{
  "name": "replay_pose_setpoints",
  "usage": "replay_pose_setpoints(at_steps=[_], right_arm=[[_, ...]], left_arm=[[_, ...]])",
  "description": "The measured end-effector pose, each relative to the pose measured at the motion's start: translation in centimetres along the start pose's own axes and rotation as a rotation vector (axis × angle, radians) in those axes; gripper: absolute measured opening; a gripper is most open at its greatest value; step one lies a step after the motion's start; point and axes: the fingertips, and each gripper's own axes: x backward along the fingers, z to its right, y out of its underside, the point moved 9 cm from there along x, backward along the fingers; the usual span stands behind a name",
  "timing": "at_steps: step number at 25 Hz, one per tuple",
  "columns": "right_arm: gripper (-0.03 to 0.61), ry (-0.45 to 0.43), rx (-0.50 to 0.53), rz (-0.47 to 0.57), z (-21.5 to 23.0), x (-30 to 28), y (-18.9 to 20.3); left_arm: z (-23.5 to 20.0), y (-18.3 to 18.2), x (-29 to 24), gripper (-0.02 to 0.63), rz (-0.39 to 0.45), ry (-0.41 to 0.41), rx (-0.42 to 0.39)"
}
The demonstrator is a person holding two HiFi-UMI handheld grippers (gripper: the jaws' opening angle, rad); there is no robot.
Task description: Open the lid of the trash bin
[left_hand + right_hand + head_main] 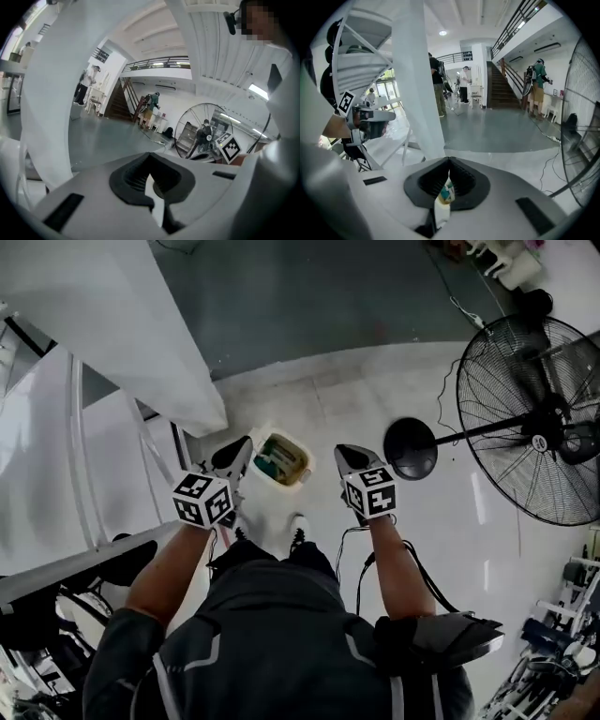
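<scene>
The white trash bin stands on the floor just ahead of the person's feet. Its top opening shows a yellowish rim with green contents inside. My left gripper hovers at the bin's left edge, and my right gripper is a short way off to the right of the bin, apart from it. Both pairs of jaws are shut with nothing held. In the right gripper view the slit under the shut jaws shows the bin below. The left gripper view's jaws show only a white sliver.
A large black pedestal fan with a round base stands to the right. A white stair structure rises at the left. Cables lie on the floor, and dark equipment sits lower left. People stand far off.
</scene>
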Motion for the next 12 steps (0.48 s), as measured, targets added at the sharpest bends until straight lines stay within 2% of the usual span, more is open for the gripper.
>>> replay_pose_setpoints(at_steps=[4,7,12], right_arm=[[0.026,0.014,0.009,0.095,-1.0,5.2,-3.1],[0.026,0.031,0.022,0.195,-1.6,8.2,-5.9],[0.026,0.103,0.064,0.321,-1.9,12.6,-9.5]], left_arm=[[1.7,-3.5,2.8,0.006,0.055,-0.04,-0.004],[3.1,-5.9,4.2,0.006,0.075,-0.024,-0.052],[4.7,-10.0,6.2,0.006,0.125,-0.01,-0.088]])
